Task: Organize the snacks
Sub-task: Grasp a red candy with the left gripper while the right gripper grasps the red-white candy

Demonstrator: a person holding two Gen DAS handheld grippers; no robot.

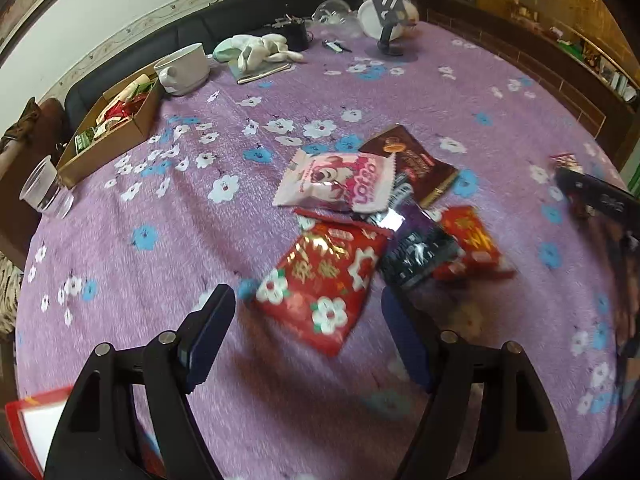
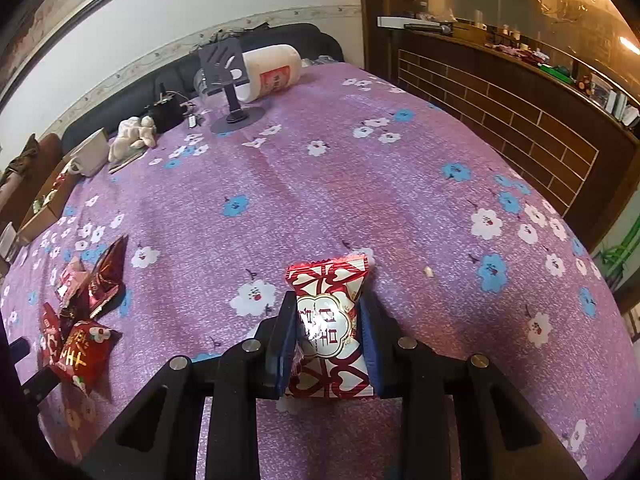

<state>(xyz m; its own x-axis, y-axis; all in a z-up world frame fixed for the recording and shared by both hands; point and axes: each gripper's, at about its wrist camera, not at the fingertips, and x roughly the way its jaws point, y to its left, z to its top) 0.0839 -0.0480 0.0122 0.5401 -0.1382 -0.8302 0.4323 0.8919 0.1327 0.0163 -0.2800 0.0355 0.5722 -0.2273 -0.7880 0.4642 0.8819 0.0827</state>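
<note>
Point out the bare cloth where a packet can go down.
Free: the cloth between the cardboard box and the snack pile, and the stretch beyond toward the phone stand. Crowded: the pile itself and the far edge.

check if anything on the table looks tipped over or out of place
The white jar at the table's far edge lies on its side behind the phone stand. The snack packets sit in a loose overlapping heap, not in the cardboard box.

The pink snack packet [image 1: 334,182] with a bear picture carries the word "Lotso" in large pink letters. The red and white packet [image 2: 330,328] shows a large red Chinese character on its white central panel. Gold Chinese characters stand on the red flowered packet [image 1: 320,280], too blurred to read.
</note>
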